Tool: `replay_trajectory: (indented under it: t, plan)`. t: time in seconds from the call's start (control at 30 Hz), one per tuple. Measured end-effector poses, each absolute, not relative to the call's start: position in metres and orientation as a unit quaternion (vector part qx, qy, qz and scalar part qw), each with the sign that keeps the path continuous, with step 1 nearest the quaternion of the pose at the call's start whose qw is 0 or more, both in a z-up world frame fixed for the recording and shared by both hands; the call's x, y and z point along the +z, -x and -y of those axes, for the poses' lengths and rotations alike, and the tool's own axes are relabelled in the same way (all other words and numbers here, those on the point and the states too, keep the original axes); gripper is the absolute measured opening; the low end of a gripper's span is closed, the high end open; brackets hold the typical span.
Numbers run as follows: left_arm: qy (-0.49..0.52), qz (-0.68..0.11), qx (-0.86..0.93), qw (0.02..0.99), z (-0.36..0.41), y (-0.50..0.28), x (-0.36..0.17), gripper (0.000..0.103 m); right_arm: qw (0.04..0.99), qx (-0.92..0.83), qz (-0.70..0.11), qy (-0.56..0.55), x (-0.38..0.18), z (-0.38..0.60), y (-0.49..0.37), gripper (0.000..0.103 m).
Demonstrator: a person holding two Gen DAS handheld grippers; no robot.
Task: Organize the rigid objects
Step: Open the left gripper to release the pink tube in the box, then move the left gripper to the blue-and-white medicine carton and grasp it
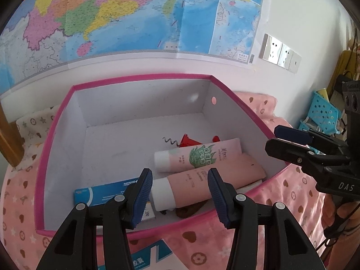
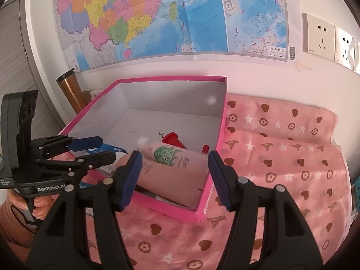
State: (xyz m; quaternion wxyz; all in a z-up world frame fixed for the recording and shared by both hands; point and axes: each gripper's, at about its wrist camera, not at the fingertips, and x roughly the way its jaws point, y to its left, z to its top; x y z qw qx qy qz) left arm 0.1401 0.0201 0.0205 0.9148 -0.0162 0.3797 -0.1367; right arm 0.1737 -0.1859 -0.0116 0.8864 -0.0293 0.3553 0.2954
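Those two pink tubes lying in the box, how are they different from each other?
The upper tube is pale pink with a green plant design; the lower tube is a deeper, plain pink with only small lettering. The upper tube rests partly on the lower tube. Both lie flat, white caps pointing left, inside the pink-rimmed box.

Box (image 1: pixel 126 117) open above; tubes (image 1: pixel 198 157) crowd its near-right floor.

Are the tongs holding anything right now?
No. The left tongs and the right tongs are both open and empty above the pink box.
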Motion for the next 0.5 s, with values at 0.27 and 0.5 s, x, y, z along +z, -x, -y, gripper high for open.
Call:
replay_trajectory:
  t: [0.27,0.5]
  plan:
    - [0.006,-0.352,-0.139,0.926,-0.023,-0.120,0.028,0.060,0.885,0.301,-0.356,0.007,-0.012,0.195,-0.164,0.063]
    - [0.003,-0.307,-0.123,0.944,-0.041,-0.079,0.043,0.071,0.875,0.351,-0.332,-0.004,-0.001,0.193,-0.131,0.063]
